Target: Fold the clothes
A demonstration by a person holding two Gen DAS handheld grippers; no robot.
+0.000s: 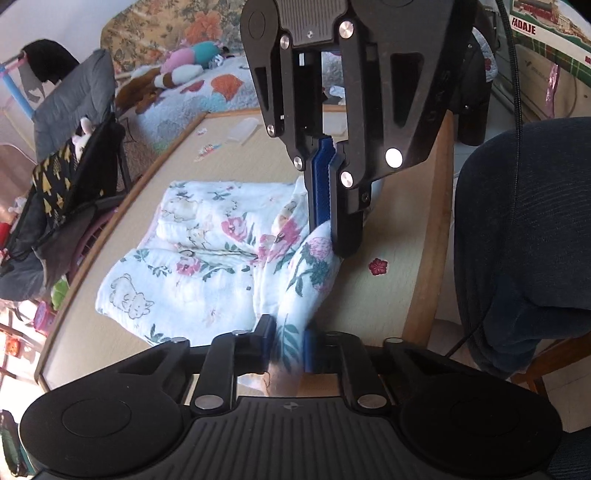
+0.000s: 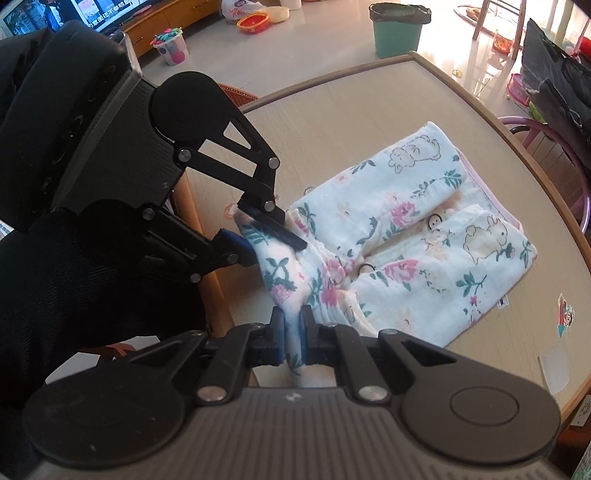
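Left wrist view: the jaws of the left gripper (image 1: 286,345) are seen at the bottom centre of the frame, clamped on a bunched fold of the floral garment (image 1: 192,258). Just above, at centre, the jaws of the right gripper (image 1: 334,236) are pressed together on the same raised edge of cloth, the blue pads (image 1: 320,184) being visible between the black fingers.

In the right wrist view the right gripper (image 2: 293,341) is found at the bottom centre, its jaws closed on a narrow ridge of the garment (image 2: 424,236), while the left gripper (image 2: 271,236) at centre left is clamped on the neighbouring corner of the same edge. The two grips lie close together along one border, which is lifted off the worktop (image 2: 332,122).

From that pinched border the garment is spread away across the worktop: toward the left and upper left of the left wrist frame, toward the upper right of the right wrist frame. Its long axis is laid roughly along that diagonal. It is white with pink flowers, green leaves and bear outlines; two buttons are seen near its middle.

A red flower sticker (image 1: 378,266) is seen on the worktop just right of the grips. A green bin (image 2: 399,29) stands on the floor beyond.
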